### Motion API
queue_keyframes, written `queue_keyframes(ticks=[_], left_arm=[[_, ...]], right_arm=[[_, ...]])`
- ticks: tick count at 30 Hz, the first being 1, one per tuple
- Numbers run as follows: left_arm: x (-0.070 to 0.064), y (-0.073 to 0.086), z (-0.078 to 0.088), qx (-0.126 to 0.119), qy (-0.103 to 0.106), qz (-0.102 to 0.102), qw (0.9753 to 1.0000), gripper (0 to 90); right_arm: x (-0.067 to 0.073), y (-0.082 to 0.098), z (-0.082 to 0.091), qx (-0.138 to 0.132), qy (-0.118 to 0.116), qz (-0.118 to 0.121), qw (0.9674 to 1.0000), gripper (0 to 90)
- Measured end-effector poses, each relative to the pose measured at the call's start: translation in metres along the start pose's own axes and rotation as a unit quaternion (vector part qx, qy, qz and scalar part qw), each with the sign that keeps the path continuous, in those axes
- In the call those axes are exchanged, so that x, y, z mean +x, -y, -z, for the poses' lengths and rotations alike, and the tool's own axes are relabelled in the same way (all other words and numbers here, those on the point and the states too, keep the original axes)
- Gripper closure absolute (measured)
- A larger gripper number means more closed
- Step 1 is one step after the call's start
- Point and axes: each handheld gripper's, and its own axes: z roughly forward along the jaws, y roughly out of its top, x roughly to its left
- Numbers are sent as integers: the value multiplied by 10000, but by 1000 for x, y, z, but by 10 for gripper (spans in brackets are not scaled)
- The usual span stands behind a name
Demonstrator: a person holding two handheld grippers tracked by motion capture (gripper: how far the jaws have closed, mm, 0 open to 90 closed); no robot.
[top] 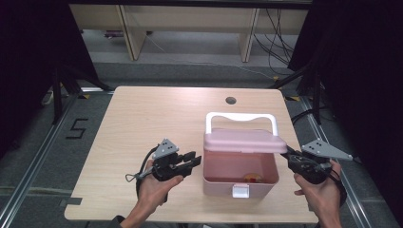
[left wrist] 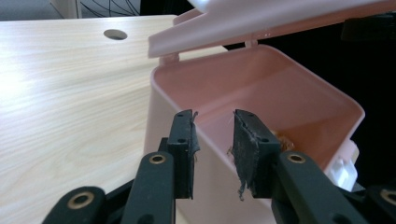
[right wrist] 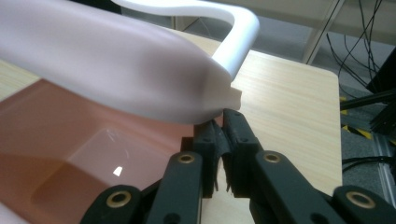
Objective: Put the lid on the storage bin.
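**High view: pink box with its lid raised, a gripper at each side**

High view shows a pale wooden table [top: 142, 118] with rounded corners and a round cable hole [top: 231, 100] near its far edge. A pink plastic storage box [top: 240, 173] stands close to the near edge, right of the middle, its white clasp [top: 240, 191] facing the person. The pink hinged lid [top: 244, 140] with its white carry handle [top: 241, 118] stands part-way up over the open box. Inside, at the near right of the floor, lies a small orange-and-red object [top: 254, 177], too small to identify.

The left gripper [top: 192, 159] sits just beside the box's left wall. In the left gripper view its jaws are spread a little, one pad [left wrist: 184, 140] outside the wall [left wrist: 205, 149] and the other over the inside; neither appears to press on it.

The right gripper [top: 287, 154] meets the lid's right end. In the right gripper view its jaws are pressed nearly together right under the lid's edge [right wrist: 224, 100]; it seems to be pinching a thin lip there, though the contact is hidden.
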Motion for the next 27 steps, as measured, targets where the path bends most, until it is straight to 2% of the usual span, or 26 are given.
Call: queue_keyframes(ticks=[1, 4, 5, 7, 9, 10, 12, 13, 17, 20, 21, 25, 26, 27], left_arm=[[2, 5, 5, 101, -34, -57, 9999, 680], [4, 9, 9, 126, -46, -94, 9999, 677], [5, 12, 11, 148, -70, -129, 9998, 675], [5, 18, 16, 213, -105, -189, 9995, 672], [5, 19, 17, 227, -96, -206, 9995, 670], [5, 21, 18, 267, -104, -227, 9993, 668], [4, 23, 21, 301, -96, -274, 9991, 658], [4, 26, 22, 297, -52, -284, 9991, 656], [4, 30, 27, 356, -106, -344, 9987, 650], [4, 32, 28, 342, -78, -325, 9989, 647], [5, 33, 30, 339, -137, -324, 9988, 648], [8, 35, 31, 314, -128, -329, 9989, 648], [9, 36, 32, 317, -155, -315, 9989, 648], [9, 36, 32, 320, -165, -305, 9989, 648]], right_arm=[[0, 3, 1, 69, -15, -9, 10000, 850], [0, 7, 0, 89, -38, -40, 9999, 852], [3, 11, -1, 130, -76, -172, 9997, 853], [2, 14, -1, 128, -87, -95, 9998, 856], [3, 16, -1, 164, -129, -146, 9997, 863], [1, 17, 0, 205, -160, -80, 9996, 863], [2, 21, 0, 268, -225, -152, 9993, 862], [0, 22, -1, 255, -188, -32, 9995, 862], [2, 28, -1, 401, -236, -113, 9989, 859], [-1, 31, 0, 410, -204, -34, 9989, 854], [-4, 35, 1, 472, -189, -178, 9985, 853], [-9, 38, 3, 467, -290, -182, 9983, 853], [-8, 38, 3, 524, -324, -293, 9977, 852], [-10, 38, 4, 503, -286, -203, 9981, 852]])
